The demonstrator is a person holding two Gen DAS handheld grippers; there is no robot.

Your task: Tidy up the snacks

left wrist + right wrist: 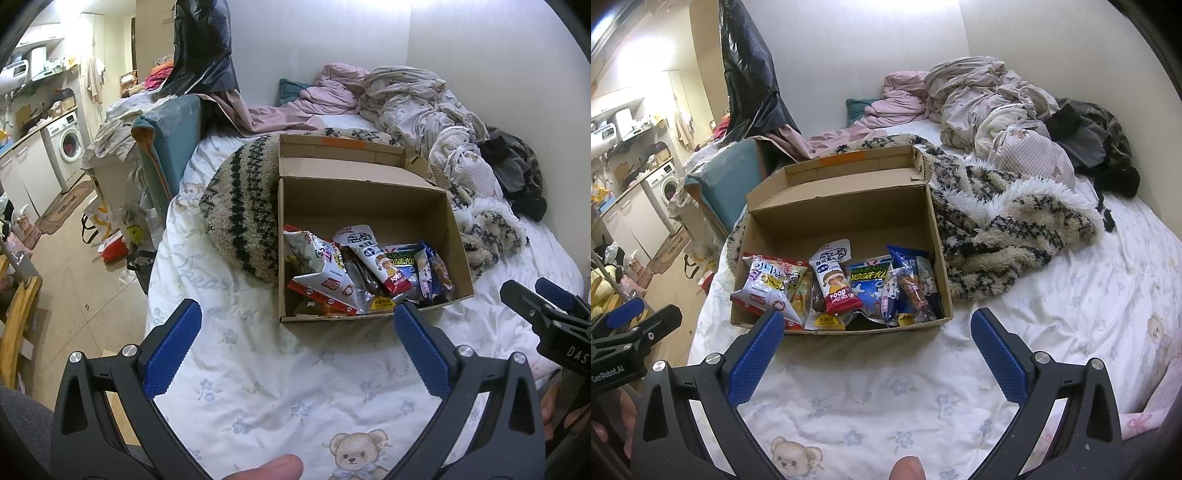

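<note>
- Left wrist view: the cardboard box (369, 206) sat on the white floral bedsheet (280, 391), its lid flap folded back toward the wall and its long axis running away from the camera.
- The snack packets (365, 273) were heaped against the box's near wall; the far half of the floor was bare.
- A red-and-white packet (373, 254) lay with its long axis running from the far left to the near right.
- The left gripper (297, 314) was spread wide and held nothing; the box lay just beyond its fingertips, the right fingertip overlapping the box's near edge in the picture.
- The right gripper (535, 291) showed at the right edge, beside the box; I cannot tell its state from here.
- Right wrist view: the right gripper (879, 321) was also spread wide and empty, with the box (846, 218) just ahead and slightly left.
- A fuzzy patterned blanket (1008, 225) touched the box's right wall.
- The left gripper (639, 317) showed at the left edge.
</note>
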